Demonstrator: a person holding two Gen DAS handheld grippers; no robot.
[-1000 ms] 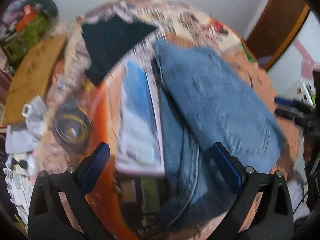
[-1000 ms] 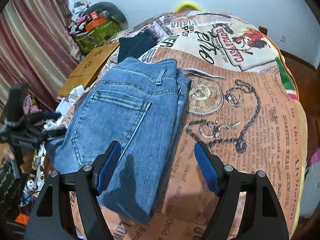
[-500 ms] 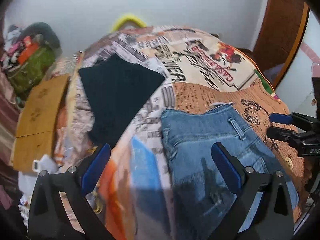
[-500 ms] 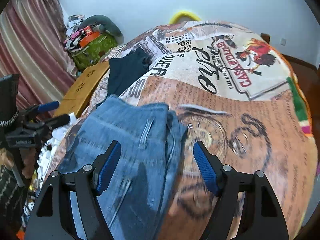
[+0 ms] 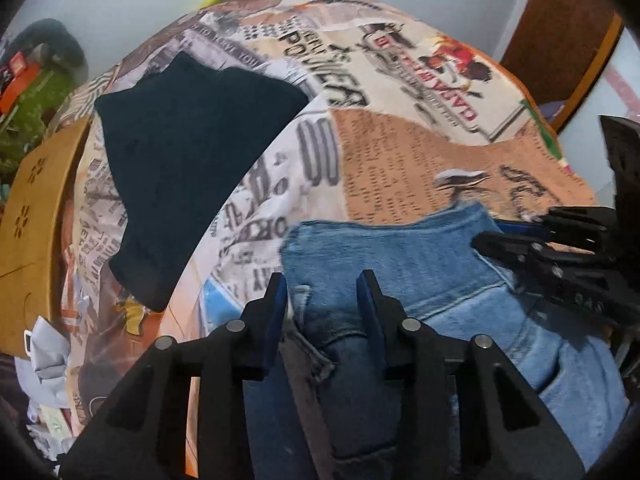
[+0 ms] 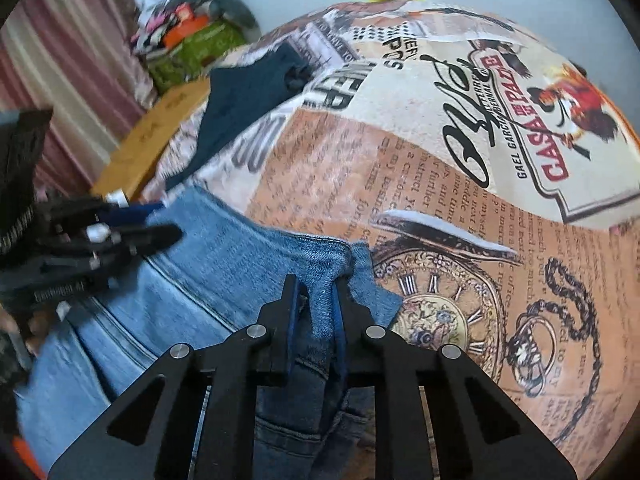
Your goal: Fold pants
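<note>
Blue jeans (image 5: pixel 400 248) lie folded lengthwise on a bed with a newspaper-print cover (image 5: pixel 400 140). My left gripper (image 5: pixel 322 292) is at the left corner of their far edge, its jaws closing with a bunch of denim pinched between the blue pads. At the right corner of the same edge of the jeans (image 6: pixel 224 272), the jaws of my right gripper (image 6: pixel 316 292) are closing and stand nearly together on a ridge of denim. Each gripper shows in the other's view: the right gripper (image 5: pixel 492 232) at the right, the left gripper (image 6: pixel 160 224) at the left.
A dark folded garment (image 5: pixel 188 152) lies on the cover beyond the jeans to the left. A wooden board (image 5: pixel 32 220) and a green bag with clutter (image 6: pixel 196 48) stand left of the bed by a curtain (image 6: pixel 60 60). A brown door (image 5: pixel 560 40) is at the right.
Both grippers travelled forward along the jeans to their far edge and sank lower. Their jaws went from wide open to pinching the denim.
</note>
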